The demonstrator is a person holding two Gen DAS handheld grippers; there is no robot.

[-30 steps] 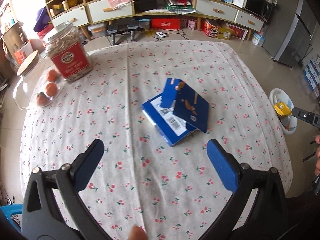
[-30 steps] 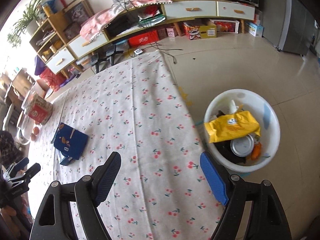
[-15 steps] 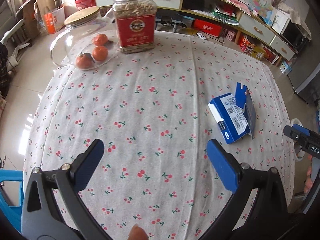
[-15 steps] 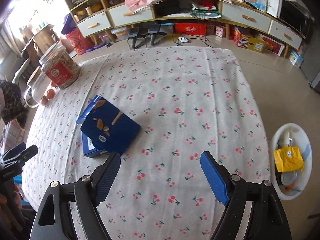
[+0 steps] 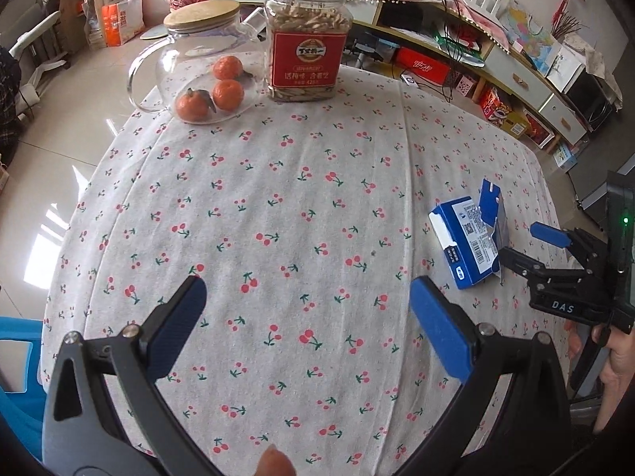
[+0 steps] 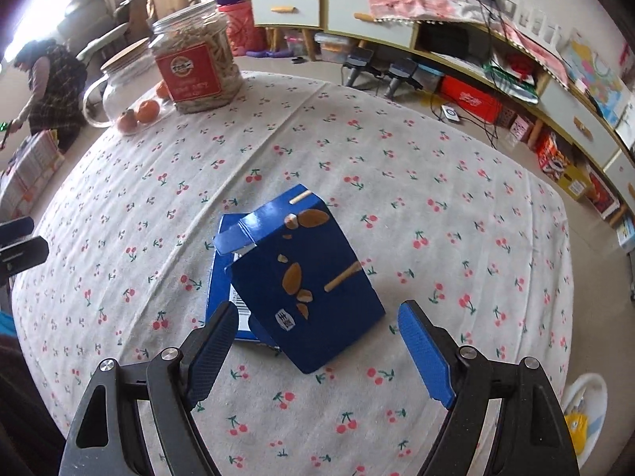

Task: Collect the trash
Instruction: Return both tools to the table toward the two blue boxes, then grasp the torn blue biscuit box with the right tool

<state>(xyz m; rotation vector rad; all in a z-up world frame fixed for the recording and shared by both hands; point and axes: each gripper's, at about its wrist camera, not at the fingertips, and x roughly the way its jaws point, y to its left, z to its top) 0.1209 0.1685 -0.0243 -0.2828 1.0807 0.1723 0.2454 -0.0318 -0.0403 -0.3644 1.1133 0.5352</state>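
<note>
A torn blue snack box [image 6: 301, 277] lies on the cherry-print tablecloth [image 6: 436, 238], its opened lid propped up over the base. In the left wrist view the box [image 5: 468, 246] sits at the table's right side. My right gripper [image 6: 317, 341] is open, its jaws on either side of the box's near end, not touching it. It shows from the left wrist view [image 5: 524, 250] right beside the box. My left gripper [image 5: 305, 317] is open and empty over bare cloth, well left of the box.
A seed jar with a red label [image 5: 307, 47] and a glass jug [image 5: 186, 67] beside three oranges [image 5: 216, 91] stand at the table's far left. A white trash bin [image 6: 583, 416] with a yellow wrapper sits on the floor past the table's right edge. Shelves line the far wall.
My right gripper swung from the trash bin across the table and closed in on the blue box. My left gripper turned away to the left, so the box slid to its right.
</note>
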